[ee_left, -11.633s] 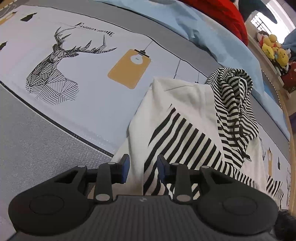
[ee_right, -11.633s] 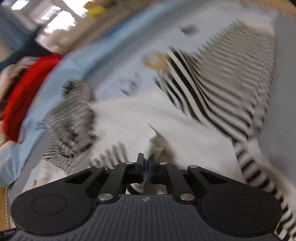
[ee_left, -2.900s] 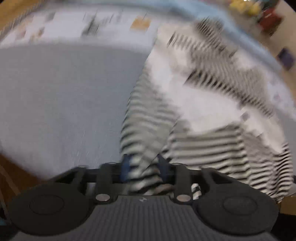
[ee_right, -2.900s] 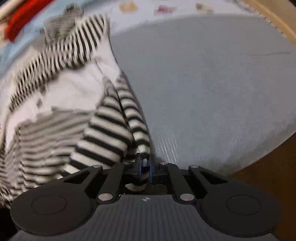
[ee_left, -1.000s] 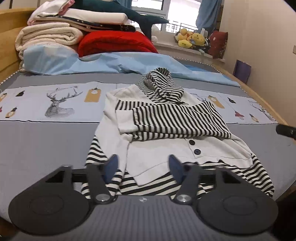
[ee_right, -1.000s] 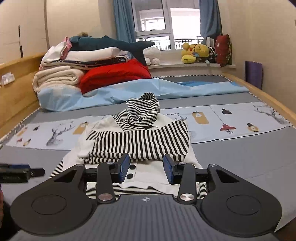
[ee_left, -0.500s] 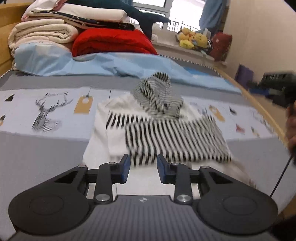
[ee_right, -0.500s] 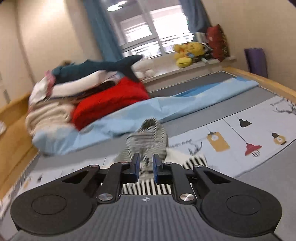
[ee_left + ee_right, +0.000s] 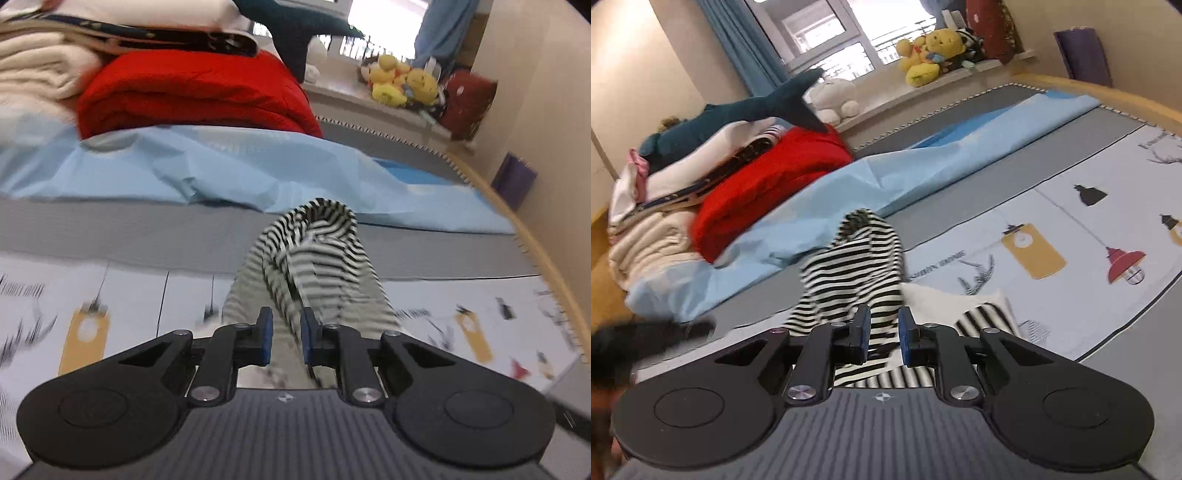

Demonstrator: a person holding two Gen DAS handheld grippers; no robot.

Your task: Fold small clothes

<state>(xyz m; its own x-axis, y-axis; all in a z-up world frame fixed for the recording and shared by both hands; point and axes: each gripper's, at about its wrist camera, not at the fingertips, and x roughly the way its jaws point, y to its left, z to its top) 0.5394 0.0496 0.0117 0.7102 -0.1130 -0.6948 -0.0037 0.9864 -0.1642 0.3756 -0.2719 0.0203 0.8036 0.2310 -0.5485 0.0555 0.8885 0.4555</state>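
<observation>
The small hoodie lies folded on the bed, and its black-and-white striped hood (image 9: 317, 236) stands up just ahead of both grippers. My left gripper (image 9: 286, 330) sits low over the hood's near edge. Its jaws are closing, a striped fold runs between the blue pads, and a gap still shows. My right gripper (image 9: 882, 332) is tilted and hovers at the hood (image 9: 864, 258) from the other side. Its jaws are opening a little, with striped cloth behind the gap. The white body (image 9: 945, 299) and a striped folded sleeve (image 9: 982, 317) lie right of it.
A light blue sheet (image 9: 221, 170), a red quilt (image 9: 192, 92) and stacked blankets (image 9: 33, 66) fill the head of the bed. Plush toys (image 9: 399, 81) sit on the sill. The wooden bed edge (image 9: 517, 221) curves along the right. A dark blurred shape (image 9: 635, 343) is at the left.
Both grippers have swept forward over the folded hoodie up to its hood. Their jaws have narrowed from wide open. The right view has tilted.
</observation>
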